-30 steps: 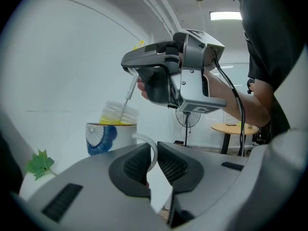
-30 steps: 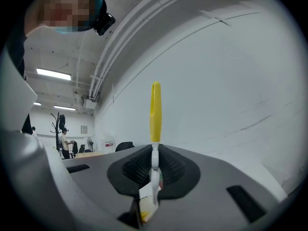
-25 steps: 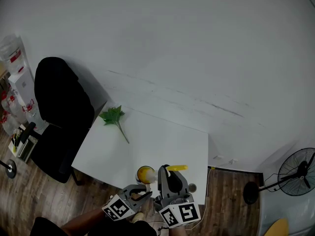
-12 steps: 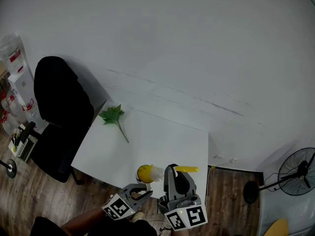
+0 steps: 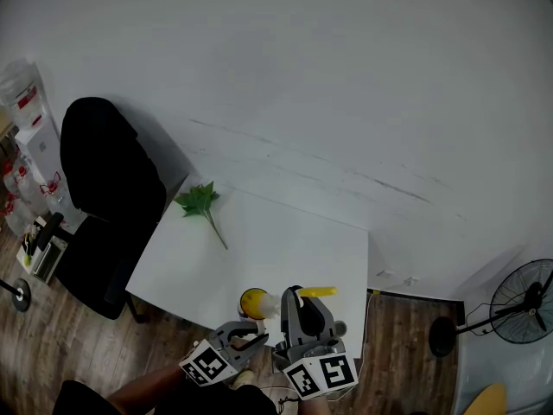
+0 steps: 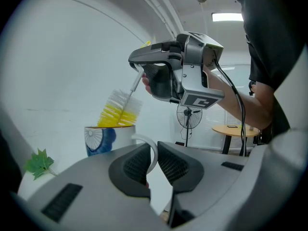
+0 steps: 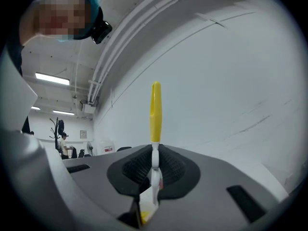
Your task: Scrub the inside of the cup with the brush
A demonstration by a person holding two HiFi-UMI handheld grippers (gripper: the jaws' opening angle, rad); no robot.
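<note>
Left gripper view: the left gripper (image 6: 154, 166) has its jaws drawn almost together, clamped on the white loop handle (image 6: 153, 149) of the cup (image 6: 103, 139). The cup stands upright just beyond the jaws, white with a blue pattern. The bristle head (image 6: 120, 109), yellow and white, sits tilted at the cup's mouth, mostly above the rim.

Right gripper view: the right gripper (image 7: 154, 166) has its jaws closed tight on the white shaft of the brush (image 7: 155, 110), whose yellow grip projects past the fingertips.

Head view: both grippers are at the near edge of the white table (image 5: 294, 245), with the cup between them and the brush angled down into it from the right. A leafy sprig (image 5: 200, 204) lies at the far left corner. A black office chair (image 5: 108, 171) stands beside the table's left, and a fan (image 5: 518, 305) stands well off to the right.
</note>
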